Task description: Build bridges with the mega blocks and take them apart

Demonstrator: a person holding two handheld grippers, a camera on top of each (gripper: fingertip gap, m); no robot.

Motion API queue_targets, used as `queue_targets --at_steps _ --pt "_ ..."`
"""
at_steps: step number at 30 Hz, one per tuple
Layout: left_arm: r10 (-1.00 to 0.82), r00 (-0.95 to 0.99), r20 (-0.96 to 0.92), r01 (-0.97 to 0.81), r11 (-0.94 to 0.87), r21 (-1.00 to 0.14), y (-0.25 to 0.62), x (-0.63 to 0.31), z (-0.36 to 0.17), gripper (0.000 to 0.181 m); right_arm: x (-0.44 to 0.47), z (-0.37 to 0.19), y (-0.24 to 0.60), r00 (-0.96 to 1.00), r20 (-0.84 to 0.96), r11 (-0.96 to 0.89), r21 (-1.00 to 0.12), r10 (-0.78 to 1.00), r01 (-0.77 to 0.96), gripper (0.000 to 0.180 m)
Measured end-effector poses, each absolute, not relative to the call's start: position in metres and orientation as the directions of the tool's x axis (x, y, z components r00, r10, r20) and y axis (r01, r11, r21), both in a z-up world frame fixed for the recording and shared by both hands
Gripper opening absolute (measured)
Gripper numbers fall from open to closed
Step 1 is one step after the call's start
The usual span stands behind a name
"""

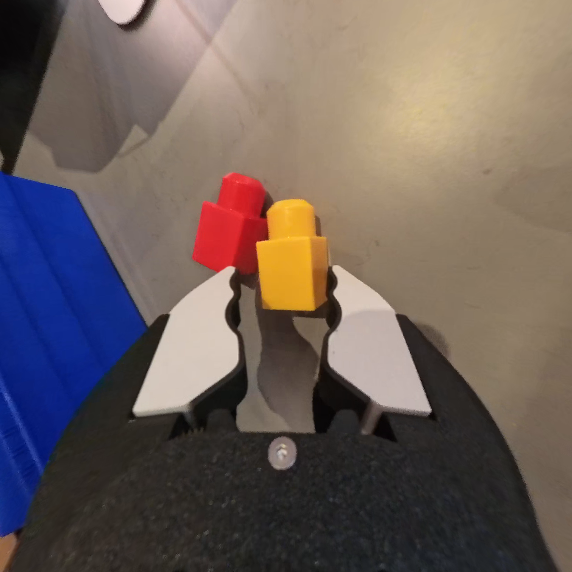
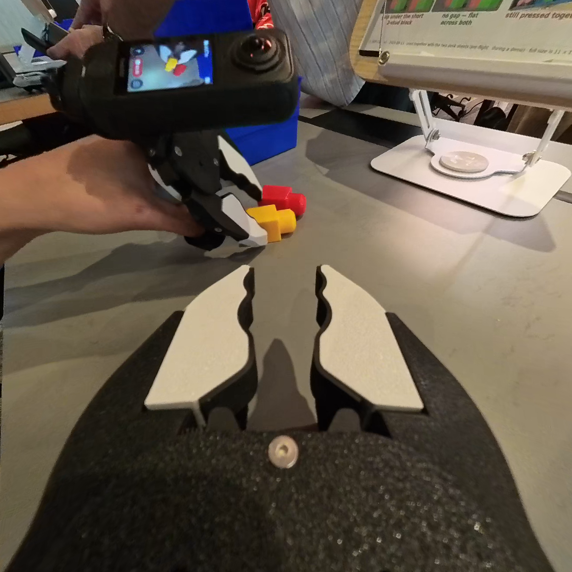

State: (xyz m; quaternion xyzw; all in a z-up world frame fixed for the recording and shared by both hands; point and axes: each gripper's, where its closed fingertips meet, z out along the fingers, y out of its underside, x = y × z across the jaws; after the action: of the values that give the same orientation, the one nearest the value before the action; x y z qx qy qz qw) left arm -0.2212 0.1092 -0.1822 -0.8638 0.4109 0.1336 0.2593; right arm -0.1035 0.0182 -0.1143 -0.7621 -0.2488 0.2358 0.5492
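A yellow single-stud block (image 1: 289,275) lies on its side on the grey table (image 1: 433,185), stud pointing away from me. A red single-stud block (image 1: 227,238) lies just beyond it to the left, touching it. My left gripper (image 1: 283,272) is open, its fingertips on either side of the yellow block's base, with the right finger close against it and a gap at the left finger. The right wrist view shows the left gripper (image 2: 260,216) turned sideways and low on the table at the yellow block (image 2: 272,221) and red block (image 2: 283,198). My right gripper (image 2: 284,272) is open and empty, held back from them.
A blue bin (image 1: 46,309) stands left of the blocks and also shows behind the left gripper (image 2: 269,139). A white stand (image 2: 464,182) bearing an instruction sheet is at the far right. A person's hand (image 2: 93,192) holds the left gripper.
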Motion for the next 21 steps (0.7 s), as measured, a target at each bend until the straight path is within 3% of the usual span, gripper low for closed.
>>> queue_targets --at_steps 16,21 --pt "-0.625 0.619 -0.476 -0.785 -0.502 -0.362 0.113 -0.241 -0.163 0.063 -0.104 -0.117 0.017 0.762 -0.085 -0.28 -0.951 0.642 0.13 0.037" --pt "-0.64 0.641 -0.423 -0.749 -0.402 -0.527 0.072 -0.258 -0.12 0.062 -0.102 -0.115 0.017 0.759 -0.103 -0.284 -0.952 0.643 0.112 0.037"
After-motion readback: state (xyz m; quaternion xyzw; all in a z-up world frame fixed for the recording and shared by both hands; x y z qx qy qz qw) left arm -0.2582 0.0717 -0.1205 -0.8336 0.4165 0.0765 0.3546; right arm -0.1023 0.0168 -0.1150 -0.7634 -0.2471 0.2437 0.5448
